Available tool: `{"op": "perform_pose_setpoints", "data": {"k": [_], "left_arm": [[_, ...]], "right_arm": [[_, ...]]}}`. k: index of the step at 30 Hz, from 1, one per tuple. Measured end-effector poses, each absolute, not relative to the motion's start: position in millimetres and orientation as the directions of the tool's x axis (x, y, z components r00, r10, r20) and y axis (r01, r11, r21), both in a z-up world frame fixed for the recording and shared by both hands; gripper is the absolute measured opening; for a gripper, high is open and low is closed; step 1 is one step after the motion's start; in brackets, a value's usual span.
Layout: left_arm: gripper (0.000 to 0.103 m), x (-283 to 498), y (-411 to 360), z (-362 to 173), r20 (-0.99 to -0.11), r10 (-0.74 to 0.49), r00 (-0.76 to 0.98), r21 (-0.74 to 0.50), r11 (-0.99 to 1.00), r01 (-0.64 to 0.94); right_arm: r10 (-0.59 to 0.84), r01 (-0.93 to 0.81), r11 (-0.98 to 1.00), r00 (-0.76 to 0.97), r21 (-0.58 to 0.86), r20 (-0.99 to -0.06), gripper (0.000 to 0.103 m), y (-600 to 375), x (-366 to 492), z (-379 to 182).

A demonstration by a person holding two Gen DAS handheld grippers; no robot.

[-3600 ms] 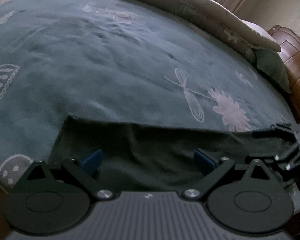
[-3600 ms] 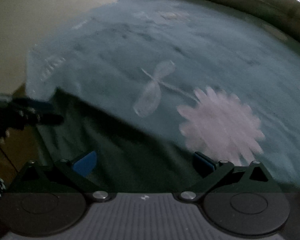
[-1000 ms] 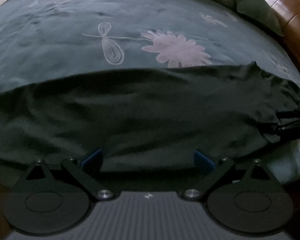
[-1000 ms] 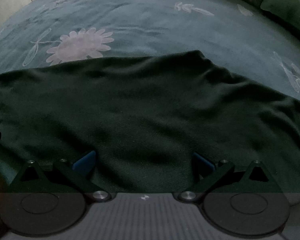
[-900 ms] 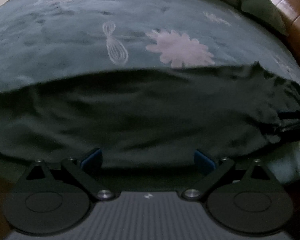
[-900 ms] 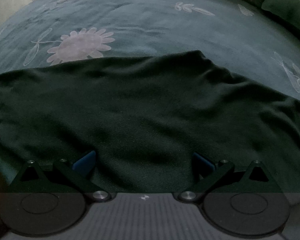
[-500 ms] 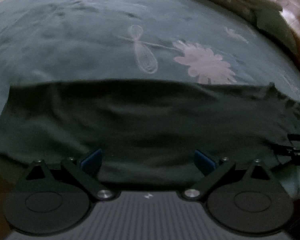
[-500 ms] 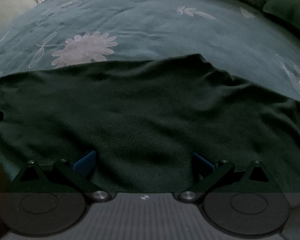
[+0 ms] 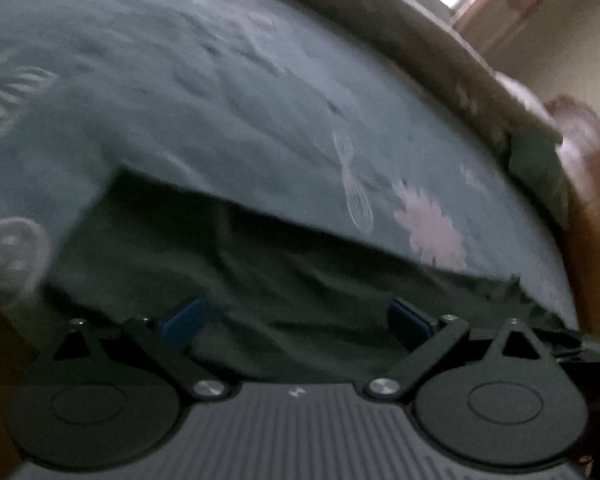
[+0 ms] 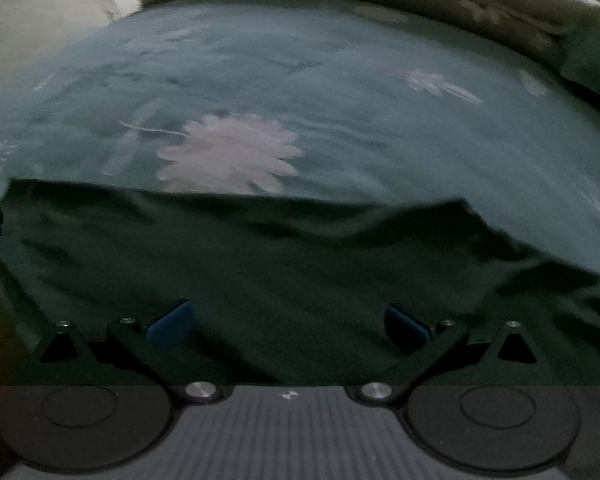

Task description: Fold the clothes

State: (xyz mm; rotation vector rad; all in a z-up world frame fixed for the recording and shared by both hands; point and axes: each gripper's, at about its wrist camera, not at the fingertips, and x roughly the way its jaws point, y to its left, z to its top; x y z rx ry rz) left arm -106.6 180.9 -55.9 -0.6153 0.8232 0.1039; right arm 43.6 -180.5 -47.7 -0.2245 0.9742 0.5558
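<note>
A dark green garment (image 9: 284, 280) lies spread near the front edge of a teal bedspread (image 9: 220, 112) with pale flowers. In the left wrist view my left gripper (image 9: 296, 320) hovers over its near part, blue pads wide apart, nothing between them. In the right wrist view the same garment (image 10: 300, 264) fills the lower half, wrinkled, with a raised corner at the right. My right gripper (image 10: 288, 324) stands open above the cloth, holding nothing. Both views are blurred by motion.
A rolled beige quilt (image 9: 440, 68) and a green pillow (image 9: 540, 168) lie along the far side of the bed. A brown wooden headboard (image 9: 596, 208) stands at the right. Pale floor (image 10: 40, 16) shows beyond the bed's left end.
The left gripper has swung left and tilted, so the garment's far edge now runs slanted and the quilt and headboard show. The right gripper has drawn back slightly; more bedspread shows beyond the garment.
</note>
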Motion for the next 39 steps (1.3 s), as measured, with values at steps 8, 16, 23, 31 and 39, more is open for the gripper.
{"op": "perform_pose_setpoints", "data": {"k": [8, 16, 23, 31, 39], "left_arm": [[0.098, -156.3, 236.3, -80.1, -0.611, -0.13, 0.781, -0.678, 0.595, -0.432], [0.098, -159.9, 253.0, -106.7, -0.522, -0.122, 0.844, -0.794, 0.432, -0.429], [0.098, -158.7, 268.5, -123.2, -0.443, -0.085, 0.892, -0.861, 0.318, -0.397], [0.098, -152.9, 269.3, -145.9, -0.335, -0.077, 0.939, -0.926, 0.213, -0.313], [0.102, -135.2, 265.7, -155.8, -0.279, -0.104, 0.955, -0.94, 0.232, -0.249]], "right_arm": [[0.416, -0.652, 0.756, 0.416, 0.053, -0.809, 0.103, -132.8, 44.4, -36.7], [0.433, -0.71, 0.704, 0.399, 0.027, -0.808, 0.103, -101.6, 41.7, -30.4], [0.421, -0.71, 0.704, 0.403, 0.012, -0.813, 0.103, -97.3, 39.2, -31.2], [0.418, -0.714, 0.7, 0.401, 0.007, -0.815, 0.103, -96.2, 38.4, -31.3], [0.417, -0.71, 0.704, 0.396, 0.015, -0.818, 0.103, -96.7, 42.1, -33.4]]}}
